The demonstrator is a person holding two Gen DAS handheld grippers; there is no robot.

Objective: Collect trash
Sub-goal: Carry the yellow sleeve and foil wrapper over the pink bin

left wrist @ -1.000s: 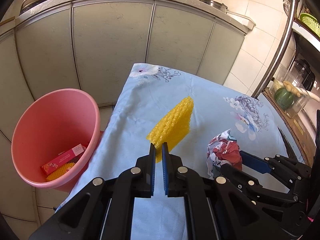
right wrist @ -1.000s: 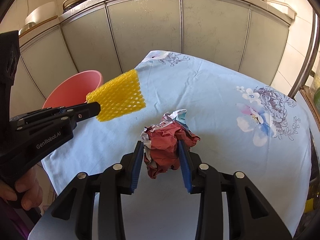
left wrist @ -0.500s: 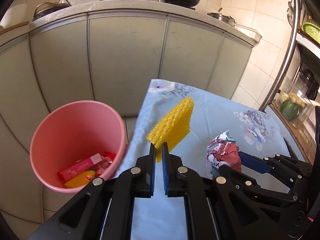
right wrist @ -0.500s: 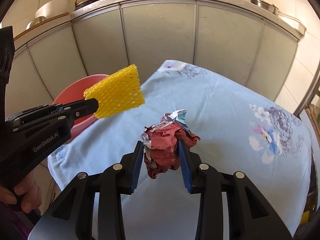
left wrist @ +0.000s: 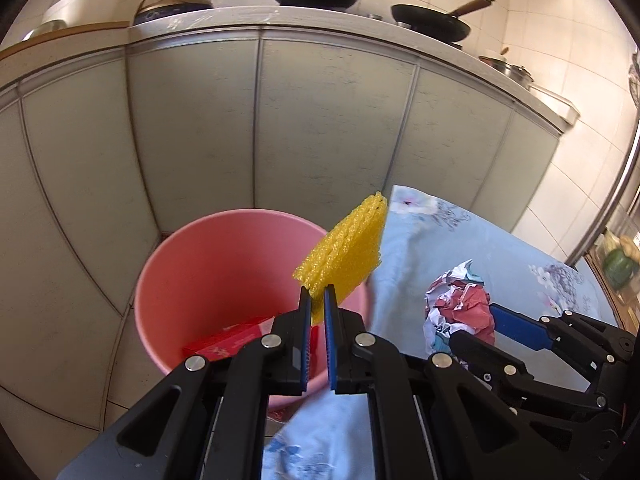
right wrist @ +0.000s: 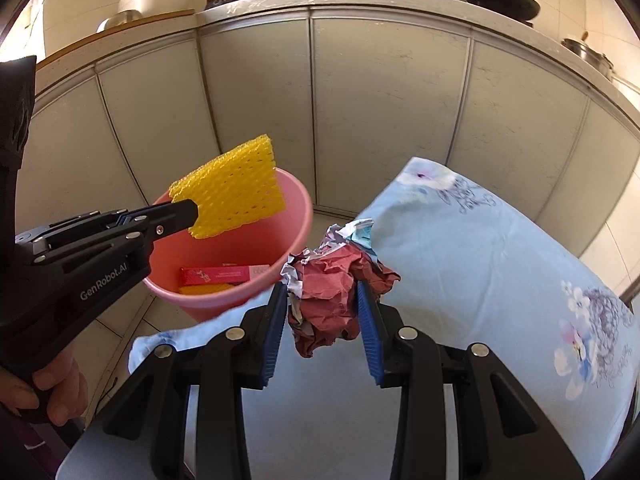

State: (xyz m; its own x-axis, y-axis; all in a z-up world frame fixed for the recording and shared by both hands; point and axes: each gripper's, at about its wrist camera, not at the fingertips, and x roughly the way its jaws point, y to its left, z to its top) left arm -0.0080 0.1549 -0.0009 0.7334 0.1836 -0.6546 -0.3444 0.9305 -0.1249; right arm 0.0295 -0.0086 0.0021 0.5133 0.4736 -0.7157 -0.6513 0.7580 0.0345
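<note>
Yellow foam netting (left wrist: 344, 250) is now hanging over the mouth of the pink bin (left wrist: 168, 280), where 1 second earlier it was sitting over the blue flowered tablecloth (left wrist: 432, 240) with the bin off to the side. The left gripper (left wrist: 316, 302) is clamping the netting's lower corner, its jaws nearly closed on the thin sheet, and the sheet is standing up from the fingertips, tilted toward the cabinet doors (left wrist: 320, 120). In the right wrist view the same netting (right wrist: 232, 194) is showing broadside in front of the bin's far rim (right wrist: 296, 196).

Both hands are travelling together toward the bin. The right gripper (right wrist: 322, 308) is carrying a crumpled ball of red and white paper (right wrist: 332, 292), pinched between its blue pads at a middling width that is not changing, and the ball is now reaching the table's edge, just beside the bin's near rim and not yet over the opening.

Inside the bin, 2 pieces are already lying on the bottom: a red carton (right wrist: 224, 276) and a scrap of yellow netting (right wrist: 204, 289).

By my reading, the carry for the left load is almost finished; letting go should drop the netting inside, though so light a sheet may drift or catch on the rim. The paper ball needs a little more travel leftward first.
</note>
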